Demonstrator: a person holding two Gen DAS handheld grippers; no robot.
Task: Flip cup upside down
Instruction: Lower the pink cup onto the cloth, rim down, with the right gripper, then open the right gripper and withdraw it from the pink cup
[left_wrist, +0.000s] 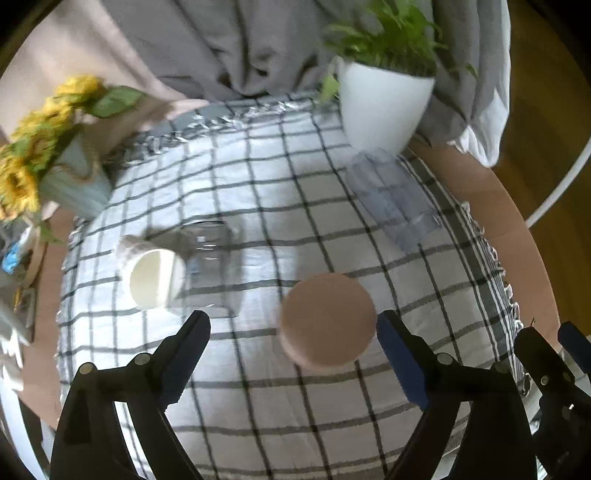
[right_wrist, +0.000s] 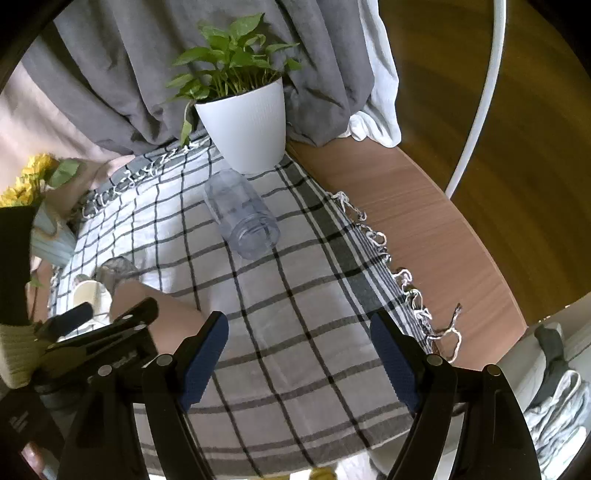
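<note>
A clear plastic cup (right_wrist: 242, 218) lies on its side on the checked cloth (right_wrist: 295, 332), mouth toward me, just in front of the white plant pot (right_wrist: 245, 125); it also shows blurred in the left wrist view (left_wrist: 391, 195). A pink cup (left_wrist: 327, 321) stands bottom up between the fingers of my left gripper (left_wrist: 293, 326), which is open and apart from it. A white cup (left_wrist: 155, 277) and a clear glass (left_wrist: 208, 240) lie on their sides at the left. My right gripper (right_wrist: 299, 332) is open and empty above the cloth.
A sunflower bunch in a pale blue vase (left_wrist: 70, 181) stands at the left. Grey curtains (right_wrist: 129, 74) hang behind. The wooden table edge (right_wrist: 424, 221) runs along the right, with a white hoop (right_wrist: 476, 110) beyond it.
</note>
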